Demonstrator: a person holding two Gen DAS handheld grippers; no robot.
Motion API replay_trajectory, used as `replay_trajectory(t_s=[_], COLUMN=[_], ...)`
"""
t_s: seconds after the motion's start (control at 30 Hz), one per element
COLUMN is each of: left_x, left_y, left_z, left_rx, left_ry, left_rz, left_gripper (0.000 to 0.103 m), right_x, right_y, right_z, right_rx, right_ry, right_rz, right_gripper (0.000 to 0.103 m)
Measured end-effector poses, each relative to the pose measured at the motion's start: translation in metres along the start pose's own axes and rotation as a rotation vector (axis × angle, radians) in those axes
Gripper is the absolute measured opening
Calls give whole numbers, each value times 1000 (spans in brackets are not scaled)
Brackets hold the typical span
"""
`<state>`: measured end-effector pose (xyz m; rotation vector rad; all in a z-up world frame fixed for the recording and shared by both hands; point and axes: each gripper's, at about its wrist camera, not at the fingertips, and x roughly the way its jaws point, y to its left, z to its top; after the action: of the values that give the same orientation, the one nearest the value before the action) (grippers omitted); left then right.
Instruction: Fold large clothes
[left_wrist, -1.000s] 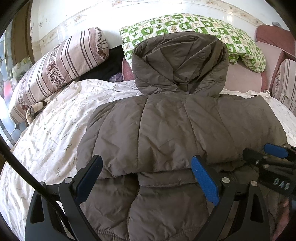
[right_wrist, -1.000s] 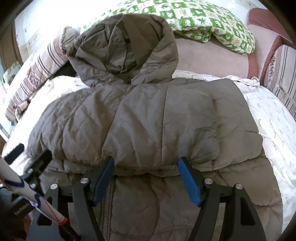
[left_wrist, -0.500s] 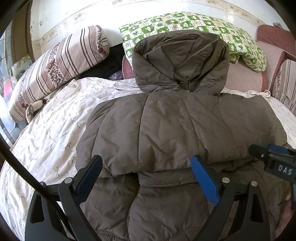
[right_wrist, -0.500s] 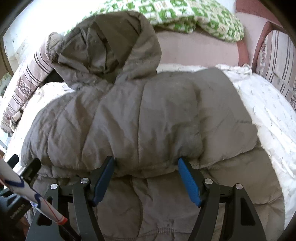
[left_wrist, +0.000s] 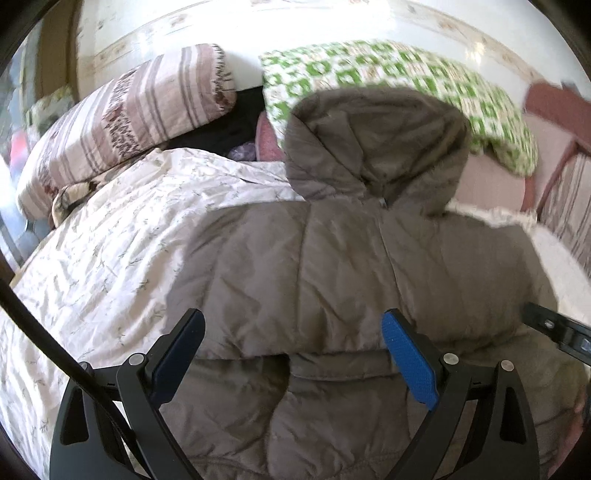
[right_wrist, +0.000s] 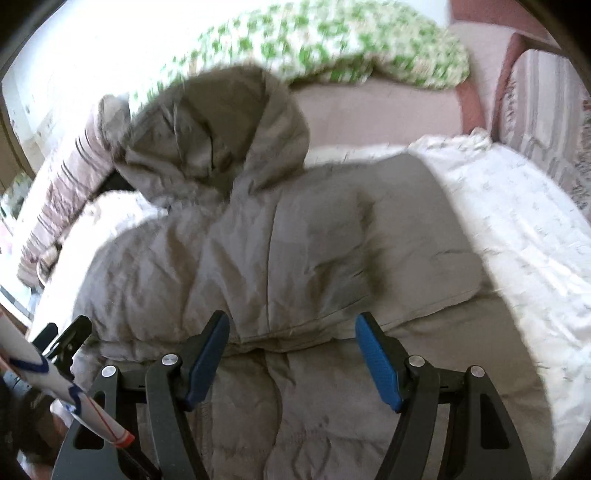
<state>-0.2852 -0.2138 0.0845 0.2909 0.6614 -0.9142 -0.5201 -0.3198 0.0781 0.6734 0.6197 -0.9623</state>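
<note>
Hooded puffer jacket (left_wrist: 332, 266) folded on the bed (left_wrist: 110, 251); left gripper (left_wrist: 291, 354) and right gripper (right_wrist: 291, 350) spread wide, empty. Motion blur obscures the pillows (right_wrist: 332, 48); jacket hem cut off.

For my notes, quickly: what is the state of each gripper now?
Left gripper: open, holding nothing, above the jacket.
Right gripper: open, holding nothing.

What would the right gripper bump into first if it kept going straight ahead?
Most likely the brown puffer jacket: the open right gripper points down at its folded edge, with nothing between. Depth is hard to judge.
</note>
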Motion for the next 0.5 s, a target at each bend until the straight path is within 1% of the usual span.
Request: replay_trajectory(t_s=[0.03, 0.1, 0.17, 0.27, 0.33, 0.37, 0.4, 0.43, 0.5], left_x=[-6, -13, -25, -37, -42, -43, -44, -46, -48], left_y=[7, 16, 28, 41, 49, 52, 55, 59, 65], left_z=[4, 8, 13, 18, 20, 21, 22, 23, 24], left_rx=[-25, -52, -70, -80, -93, -102, -110, -123, -142], left_ry=[-7, -11, -30, -47, -58, -60, -61, -63, -61], left_rz=[-1, 10, 21, 41, 45, 43, 37, 24, 7], left_gripper=[96, 96, 96, 96, 96, 96, 96, 96, 96], right_x=[-14, -32, -42, -58, -67, -68, -68, -66, -59], right_y=[-2, -1, 9, 33, 50, 58, 62, 70, 81], right_z=[2, 4, 12, 35, 62, 78, 88, 105, 129], right_rx=[27, 66, 75, 60, 75, 101, 119, 154, 183], right_ry=[-18, -27, -22, -18, -21, -10, -4, -3, -9], right_rz=[16, 59, 84, 111, 118, 139, 156, 172, 173], right_gripper=[76, 76, 76, 76, 76, 76, 76, 76, 76])
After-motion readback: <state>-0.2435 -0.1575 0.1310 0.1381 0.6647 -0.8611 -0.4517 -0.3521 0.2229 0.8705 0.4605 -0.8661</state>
